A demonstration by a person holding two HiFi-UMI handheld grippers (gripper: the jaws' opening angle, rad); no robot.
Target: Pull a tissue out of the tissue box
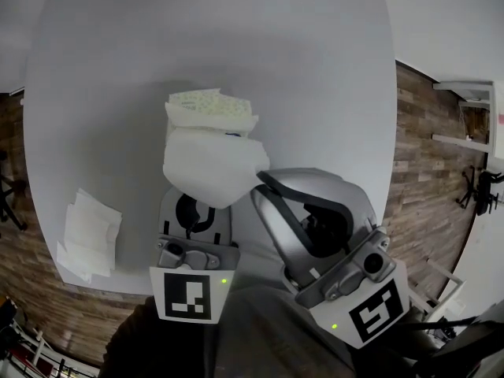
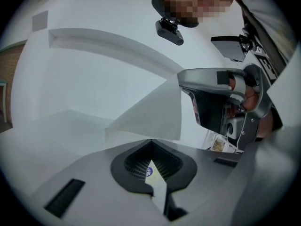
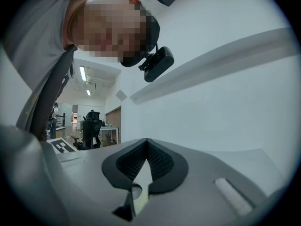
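Note:
A soft tissue pack (image 1: 209,110) with a pale patterned top lies on the white table (image 1: 315,69). A white tissue (image 1: 209,168) billows above its near end. My right gripper (image 1: 262,174) is shut on that tissue's right corner, and a pale sliver shows between its jaws (image 3: 146,147). My left gripper (image 1: 195,203) reaches in under the tissue, so its tips are hidden in the head view. In the left gripper view its jaws (image 2: 151,147) are shut on a white edge with a blue mark, the pack's near end. The tissue (image 2: 150,114) hangs from the right gripper (image 2: 181,86).
A loose pile of white tissues (image 1: 88,235) lies near the table's front left edge. Wooden floor surrounds the table, with a white rack (image 1: 472,116) at the right. The person's body stands close behind both grippers.

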